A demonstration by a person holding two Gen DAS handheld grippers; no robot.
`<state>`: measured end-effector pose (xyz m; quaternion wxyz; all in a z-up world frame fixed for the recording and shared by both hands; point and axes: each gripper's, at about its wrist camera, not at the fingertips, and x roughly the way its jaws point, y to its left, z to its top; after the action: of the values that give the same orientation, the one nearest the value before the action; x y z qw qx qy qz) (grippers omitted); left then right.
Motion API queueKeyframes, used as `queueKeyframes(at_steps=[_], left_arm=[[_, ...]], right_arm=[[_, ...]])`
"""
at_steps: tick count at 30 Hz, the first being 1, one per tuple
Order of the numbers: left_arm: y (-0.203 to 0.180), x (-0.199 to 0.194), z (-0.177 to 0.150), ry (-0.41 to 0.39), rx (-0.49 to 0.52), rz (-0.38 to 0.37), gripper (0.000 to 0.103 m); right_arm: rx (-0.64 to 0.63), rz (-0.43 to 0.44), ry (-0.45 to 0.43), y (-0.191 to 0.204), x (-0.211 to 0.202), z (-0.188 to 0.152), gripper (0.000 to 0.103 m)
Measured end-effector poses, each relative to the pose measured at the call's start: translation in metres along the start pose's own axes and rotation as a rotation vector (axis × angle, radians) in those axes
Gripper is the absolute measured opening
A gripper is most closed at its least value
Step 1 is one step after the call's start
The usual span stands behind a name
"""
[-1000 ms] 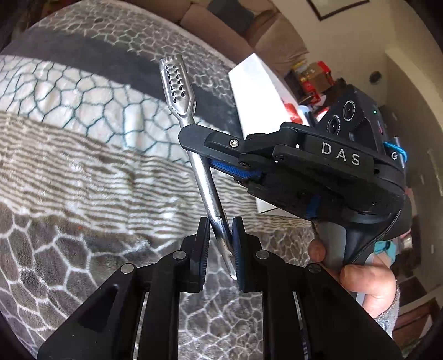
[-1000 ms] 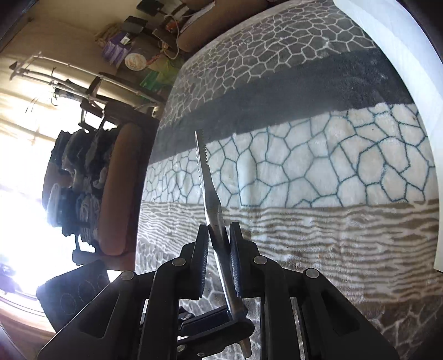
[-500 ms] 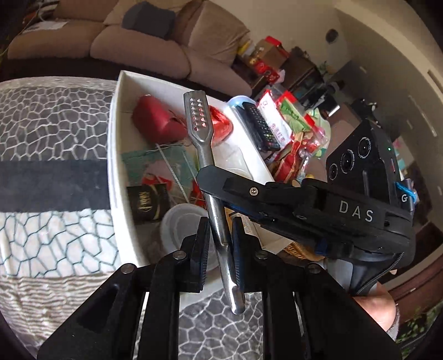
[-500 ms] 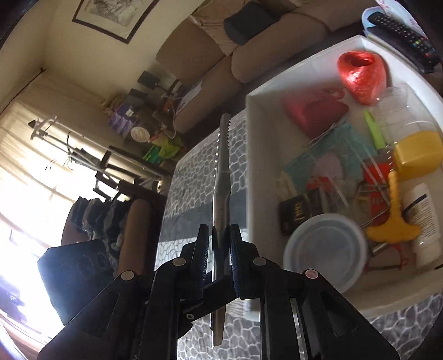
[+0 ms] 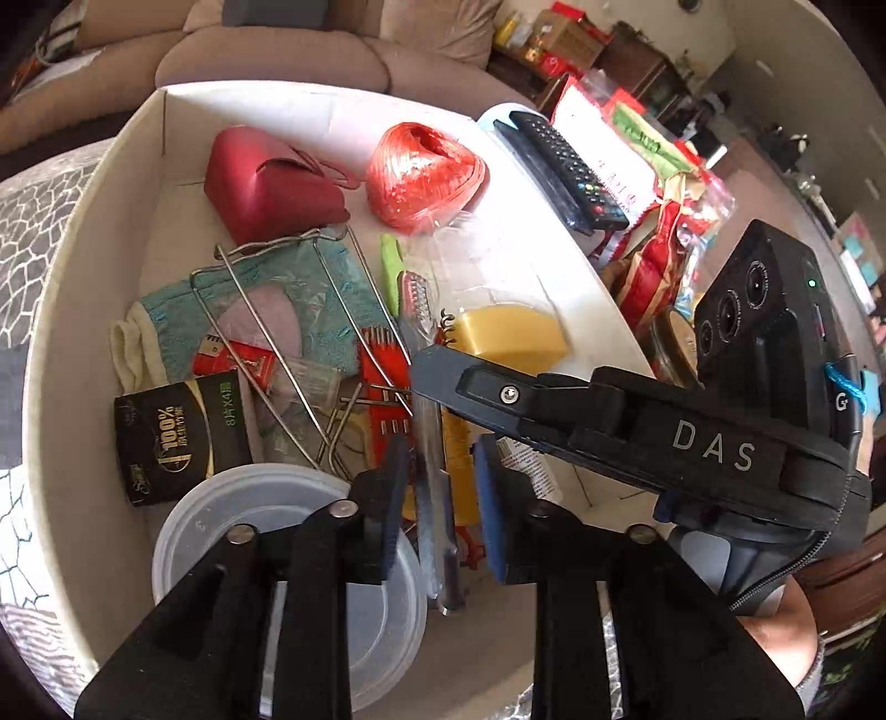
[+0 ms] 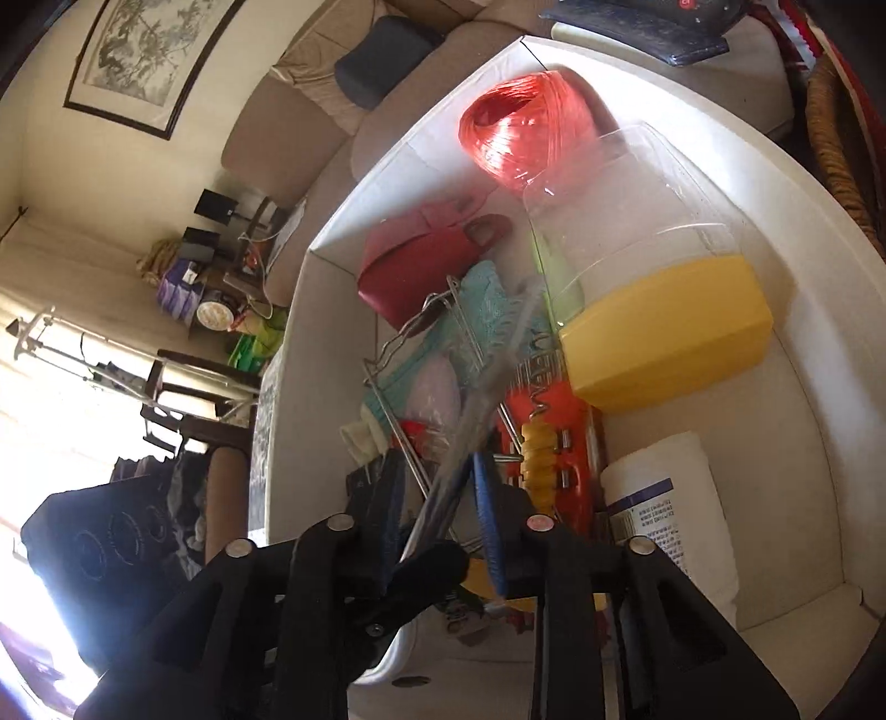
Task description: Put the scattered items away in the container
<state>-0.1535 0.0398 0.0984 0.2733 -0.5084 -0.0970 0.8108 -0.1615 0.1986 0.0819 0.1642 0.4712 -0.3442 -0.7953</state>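
The white container (image 5: 66, 288) is full of items: a red pouch (image 5: 266, 183), an orange twine ball (image 5: 423, 171), a yellow bottle (image 5: 515, 332), a clear lid (image 5: 277, 531) and a black packet (image 5: 177, 432). A metal slotted tool (image 5: 432, 443) is blurred between the fingers of both grippers, over the container. My left gripper (image 5: 440, 493) is open around its handle. My right gripper (image 6: 437, 520) is open too, with the tool (image 6: 476, 399) slanting through the gap. The right gripper's body (image 5: 692, 443) crosses the left wrist view.
A black remote (image 5: 559, 166) and snack packets (image 5: 659, 221) lie beside the container's far side. A patterned grey blanket (image 5: 33, 221) lies under the container. A sofa (image 5: 277, 50) stands behind. A wicker basket (image 6: 830, 138) is at the right.
Both grippers have opened their jaws and let go of the metal tool, which is now dropping into the container. Both have moved lower over the container.
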Motion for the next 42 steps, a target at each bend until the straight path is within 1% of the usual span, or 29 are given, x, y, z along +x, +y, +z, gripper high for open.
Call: queueKeyframes(at_steps=[1, 2, 3, 5, 6, 8, 10, 12, 13, 15, 18, 20, 22, 26, 31, 34, 39, 42], left_arm=[[0.0, -0.008, -0.003, -0.018, -0.007, -0.014, 0.045], [0.001, -0.017, -0.007, -0.036, -0.018, -0.023, 0.053], [0.002, -0.027, -0.011, -0.051, -0.029, -0.026, 0.059], [0.004, -0.047, -0.021, -0.079, -0.048, -0.027, 0.063], [0.004, -0.057, -0.027, -0.091, -0.054, -0.023, 0.066], [0.003, -0.075, -0.04, -0.112, -0.055, -0.006, 0.069], [-0.003, -0.092, -0.054, -0.129, -0.029, 0.027, 0.071], [-0.011, -0.106, -0.071, -0.142, -0.003, 0.066, 0.072], [-0.013, -0.113, -0.081, -0.145, 0.001, 0.076, 0.074], [-0.016, -0.126, -0.101, -0.155, -0.005, 0.089, 0.081], [-0.019, -0.139, -0.131, -0.172, -0.02, 0.136, 0.084], [-0.017, -0.139, -0.146, -0.173, -0.053, 0.169, 0.084], [-0.014, -0.138, -0.159, -0.174, -0.088, 0.194, 0.084], [-0.015, -0.131, -0.178, -0.176, -0.094, 0.253, 0.084], [-0.015, -0.121, -0.184, -0.177, -0.119, 0.291, 0.084], [-0.015, -0.109, -0.185, -0.185, -0.113, 0.328, 0.084], [-0.01, -0.08, -0.19, -0.174, -0.101, 0.397, 0.084], [-0.008, -0.064, -0.194, -0.173, -0.095, 0.435, 0.084]], right_arm=[[-0.007, -0.002, -0.004, 0.001, -0.004, -0.003, 0.042], [-0.011, 0.006, -0.007, 0.001, -0.008, -0.005, 0.051], [-0.015, 0.017, -0.013, 0.002, -0.014, -0.008, 0.055], [-0.032, 0.021, -0.029, 0.006, -0.027, -0.015, 0.058], [-0.044, 0.017, -0.035, 0.01, -0.034, -0.018, 0.061], [-0.083, -0.013, -0.055, 0.02, -0.05, -0.026, 0.067], [-0.122, -0.029, -0.068, 0.03, -0.066, -0.038, 0.068], [-0.141, -0.018, -0.079, 0.038, -0.082, -0.051, 0.068], [-0.153, -0.017, -0.086, 0.042, -0.09, -0.059, 0.068], [-0.193, -0.037, -0.106, 0.051, -0.107, -0.078, 0.068], [-0.277, -0.083, -0.156, 0.064, -0.13, -0.108, 0.071], [-0.335, -0.135, -0.187, 0.07, -0.141, -0.127, 0.074], [-0.38, -0.185, -0.203, 0.072, -0.147, -0.142, 0.075], [-0.448, -0.281, -0.246, 0.073, -0.154, -0.167, 0.075], [-0.531, -0.386, -0.254, 0.073, -0.152, -0.184, 0.075], [-0.582, -0.461, -0.271, 0.066, -0.145, -0.191, 0.075], [-0.568, -0.478, -0.265, 0.035, -0.124, -0.197, 0.075], [-0.551, -0.469, -0.256, 0.017, -0.111, -0.199, 0.075]])
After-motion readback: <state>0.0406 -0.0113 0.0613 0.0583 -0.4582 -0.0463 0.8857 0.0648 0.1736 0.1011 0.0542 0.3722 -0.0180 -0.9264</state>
